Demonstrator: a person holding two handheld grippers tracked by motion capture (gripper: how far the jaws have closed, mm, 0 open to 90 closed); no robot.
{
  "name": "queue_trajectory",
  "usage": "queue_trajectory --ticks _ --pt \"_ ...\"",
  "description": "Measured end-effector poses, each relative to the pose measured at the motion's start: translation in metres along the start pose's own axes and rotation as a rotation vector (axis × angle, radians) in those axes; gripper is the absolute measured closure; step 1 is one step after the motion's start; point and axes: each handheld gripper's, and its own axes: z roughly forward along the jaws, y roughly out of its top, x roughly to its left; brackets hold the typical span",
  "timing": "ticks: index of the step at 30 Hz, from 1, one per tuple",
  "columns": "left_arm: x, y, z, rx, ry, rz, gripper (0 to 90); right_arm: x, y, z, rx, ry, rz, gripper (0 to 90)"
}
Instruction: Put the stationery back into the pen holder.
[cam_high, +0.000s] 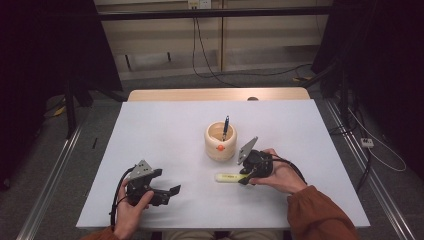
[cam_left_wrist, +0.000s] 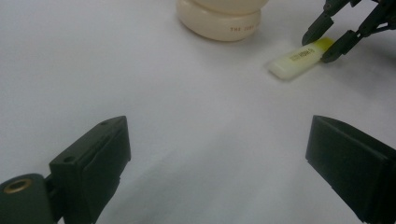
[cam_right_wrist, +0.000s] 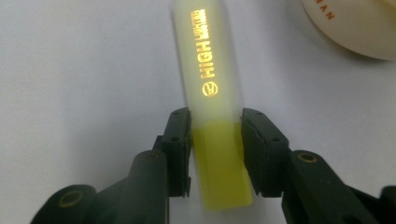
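A pale yellow highlighter lies flat on the white table, just in front of a cream-coloured pen cup. My right gripper reaches in from the right. Its two pads press on either side of the highlighter's bright yellow end, which still rests on the table. A dark pen stands upright in the cup. My left gripper rests near the table's front left, jaws wide apart with nothing between them.
The cup bears a small orange mark on its front and stands close behind the right gripper. A wooden strip runs along the far table edge. Cables and dark stands surround the table on the floor.
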Motion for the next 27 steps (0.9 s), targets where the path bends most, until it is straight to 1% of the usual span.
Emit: queue_trajectory --ticks 2,7,8,12,14,16,18,21,22,23,24,25,26,27 --pt "0.000 0.000 -0.001 -0.006 0.002 -0.001 6.5 0.000 0.001 0.000 0.009 0.000 0.004 67.5" --pt "0.002 -0.001 -0.001 -0.005 0.002 -0.008 6.5 0.000 0.000 0.000 -0.003 -0.004 0.006 67.6" --pt "0.001 -0.001 -0.001 -0.005 0.003 -0.007 6.5 0.001 0.000 -0.001 -0.002 -0.003 0.017 67.6" --pt "0.002 -0.001 -0.002 -0.006 0.006 -0.007 6.5 0.001 0.000 -0.002 -0.032 0.004 0.013 67.6" --pt "0.002 -0.001 -0.002 -0.005 0.012 -0.007 6.5 0.003 0.000 -0.005 -0.042 0.002 0.019 67.6" --pt "0.002 -0.001 -0.003 -0.008 0.017 -0.007 6.5 0.003 -0.001 -0.008 -0.061 0.000 0.014 67.6" --pt "0.002 0.000 -0.004 -0.010 0.020 -0.004 6.5 0.004 -0.003 -0.011 -0.081 0.016 0.031 67.5" --pt "0.003 0.000 -0.007 -0.019 0.012 0.006 6.5 0.004 -0.007 -0.014 -0.101 0.035 0.050 67.6" --pt "0.003 0.001 -0.009 -0.023 0.011 0.014 6.5 0.004 -0.008 -0.015 -0.109 0.040 0.057 67.6" --pt "0.002 0.001 -0.010 -0.024 0.024 0.034 6.5 0.005 -0.009 -0.017 -0.115 0.044 0.064 67.6" --pt "0.000 0.002 -0.011 -0.027 0.050 0.072 6.2 0.005 -0.010 -0.018 -0.122 0.047 0.066 67.6" --pt "-0.002 0.003 -0.012 -0.031 0.061 0.095 6.3 0.005 -0.010 -0.019 -0.125 0.051 0.075 67.6" --pt "-0.004 0.004 -0.013 -0.033 0.063 0.115 6.2 0.005 -0.010 -0.019 -0.135 0.054 0.068 67.6" --pt "-0.005 0.005 -0.012 -0.031 0.059 0.119 6.1 0.006 -0.010 -0.020 -0.142 0.061 0.072 67.6"
